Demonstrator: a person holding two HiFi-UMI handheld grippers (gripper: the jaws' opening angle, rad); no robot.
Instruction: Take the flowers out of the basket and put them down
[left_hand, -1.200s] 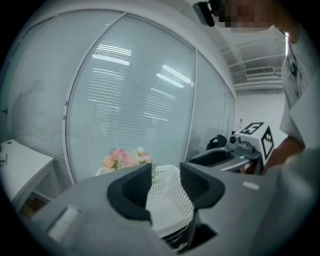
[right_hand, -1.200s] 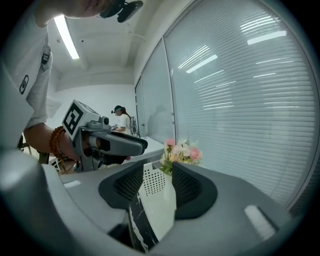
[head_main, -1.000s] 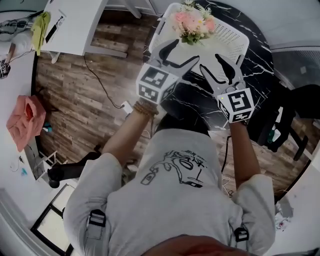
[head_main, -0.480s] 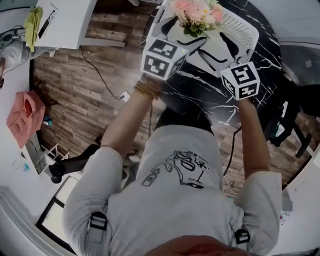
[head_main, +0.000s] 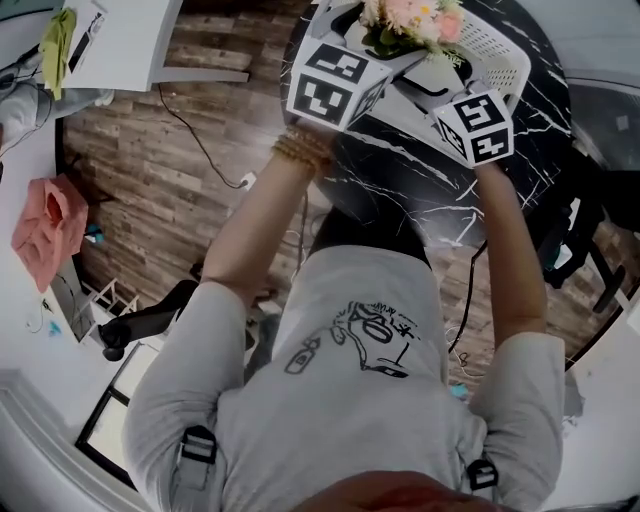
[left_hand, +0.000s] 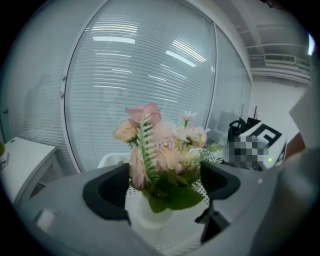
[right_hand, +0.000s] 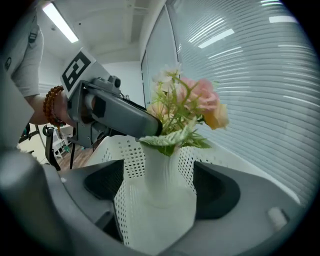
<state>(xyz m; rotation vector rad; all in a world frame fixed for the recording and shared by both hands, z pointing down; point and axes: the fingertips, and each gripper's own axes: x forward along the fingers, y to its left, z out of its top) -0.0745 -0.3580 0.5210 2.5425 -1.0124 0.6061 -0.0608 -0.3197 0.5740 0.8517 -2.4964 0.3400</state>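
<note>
Head view: the flowers (head_main: 410, 18) stand in the white basket (head_main: 497, 52) on the black table (head_main: 420, 190), with the left tool (head_main: 385, 45) and right tool (head_main: 445, 78) reaching in.

Left gripper view: its jaws are spread wide beside the blooms, released.

Right gripper view: its jaws are opening with the white vase (right_hand: 162, 175) between them, untouched, against the basket's perforated wall.

1. Cut off by the head view's top edge: the upper blooms of the flowers (head_main: 415, 18) and the far rim of the basket (head_main: 497, 52)
2. Hidden behind the basket's perforated wall in the right gripper view: the foot of the white vase (right_hand: 159, 165)
3. Too small to identify: the pink bundle (head_main: 42, 240) at the head view's left edge
4. Cropped at its right edge: a dark shape (head_main: 585, 240), not identifiable
</note>
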